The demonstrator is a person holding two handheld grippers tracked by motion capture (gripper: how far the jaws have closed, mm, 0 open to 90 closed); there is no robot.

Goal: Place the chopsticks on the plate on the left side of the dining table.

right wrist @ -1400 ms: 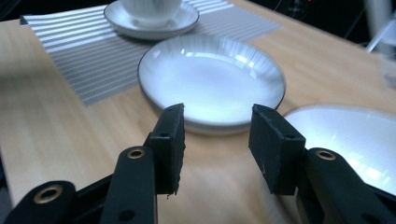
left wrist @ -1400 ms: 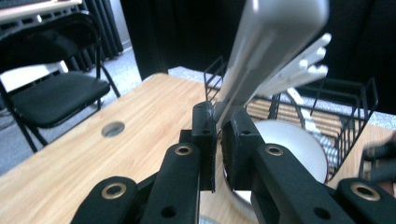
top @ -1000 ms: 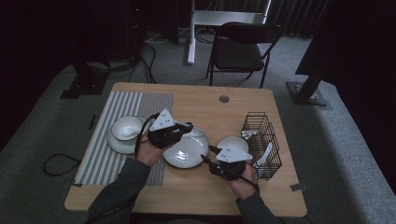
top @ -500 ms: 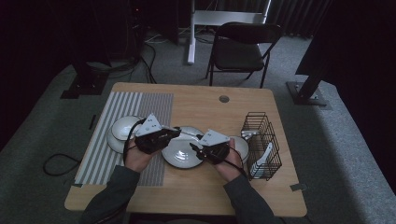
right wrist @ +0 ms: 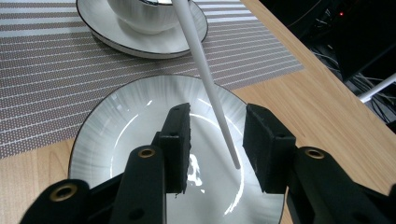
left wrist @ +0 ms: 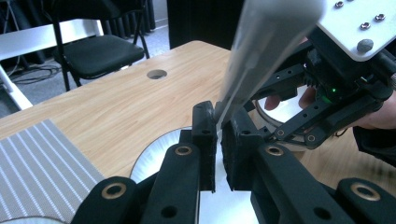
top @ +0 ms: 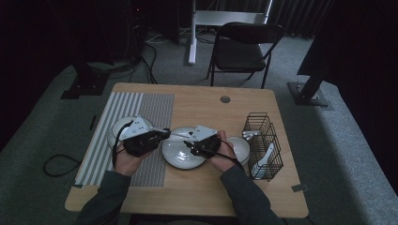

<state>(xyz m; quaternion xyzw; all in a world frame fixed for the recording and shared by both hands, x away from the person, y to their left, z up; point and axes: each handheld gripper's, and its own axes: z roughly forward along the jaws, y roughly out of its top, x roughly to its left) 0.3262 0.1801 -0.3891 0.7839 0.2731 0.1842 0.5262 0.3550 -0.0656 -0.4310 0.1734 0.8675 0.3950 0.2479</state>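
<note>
Handover of the white utensil over the plate

My left hand-held gripper [left wrist: 217, 140] pinches the thin white utensil [right wrist: 210, 79] by one end above the plate [top: 177, 157] on the tabletop [top: 206, 105]. My right hand-held gripper [right wrist: 215, 140] has just been closing, half-open around the free tip, pads not touching. Releasing left too early could drop it; an off-centre squeeze may lever it loose.

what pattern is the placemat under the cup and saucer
Fine grey and white stripes on the placemat, clearest in the right gripper view.
</note>
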